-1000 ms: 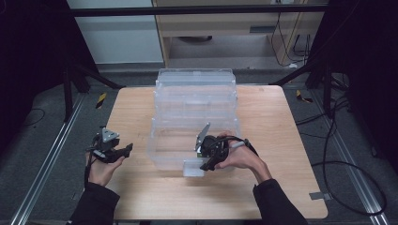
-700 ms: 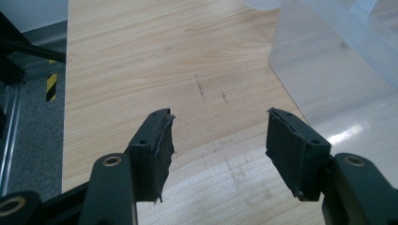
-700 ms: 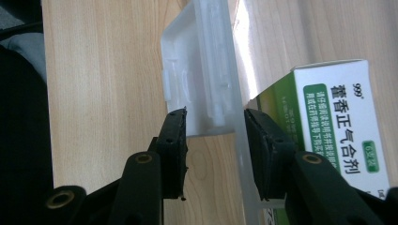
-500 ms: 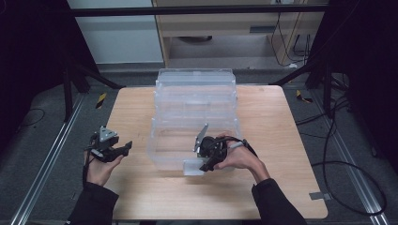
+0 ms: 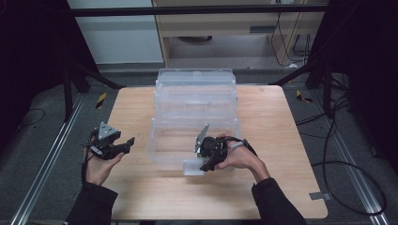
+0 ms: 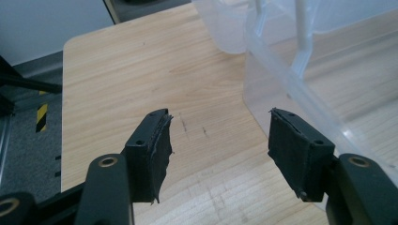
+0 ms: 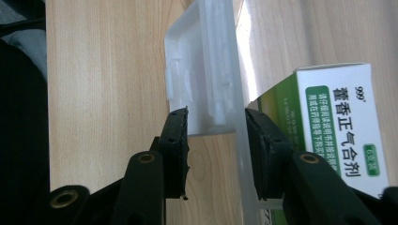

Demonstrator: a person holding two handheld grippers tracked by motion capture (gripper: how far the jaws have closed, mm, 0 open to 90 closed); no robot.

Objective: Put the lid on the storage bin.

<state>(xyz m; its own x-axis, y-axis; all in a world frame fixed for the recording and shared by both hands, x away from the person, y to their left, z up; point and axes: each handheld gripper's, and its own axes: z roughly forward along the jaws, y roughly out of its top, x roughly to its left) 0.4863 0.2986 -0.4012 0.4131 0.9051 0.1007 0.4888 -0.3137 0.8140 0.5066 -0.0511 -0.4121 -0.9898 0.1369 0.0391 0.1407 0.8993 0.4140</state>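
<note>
- Wooden table (image 5: 277, 140): pale grain, rounded corners; it carries everything below.
- Clear plastic organiser (image 5: 195, 101): translucent, stepped in tiers that rise toward the far edge, standing at the middle of the table. The lowest, nearest tier is an open tray with thin see-through walls; the wood shows through them. In the left gripper view its corner (image 6: 300, 79) shows as milky plastic with a slim upright post.
- Latch flap (image 5: 193, 167): a small frosted tab on the organiser's near front wall, folded down toward the tabletop. In the right gripper view the latch flap (image 7: 199, 70) is white-translucent, rectangular, with moulded ribs and a small notch on one side.
- Medicine box (image 7: 342, 126): white and green carton with printed Chinese characters, seen through the organiser's wall just behind the right-hand pad.
- Right gripper (image 5: 206, 159): held at the front wall of the lowest tier; its jaws have just been closing and straddle the latch flap and the wall edge (image 7: 216, 154). Pads are close to the plastic; I cannot tell whether they press on it.
- Left gripper (image 5: 123, 144): well to the left of the organiser, above bare wood; jaws wide apart, having just opened a little further, nothing between them (image 6: 218, 140).
</note>
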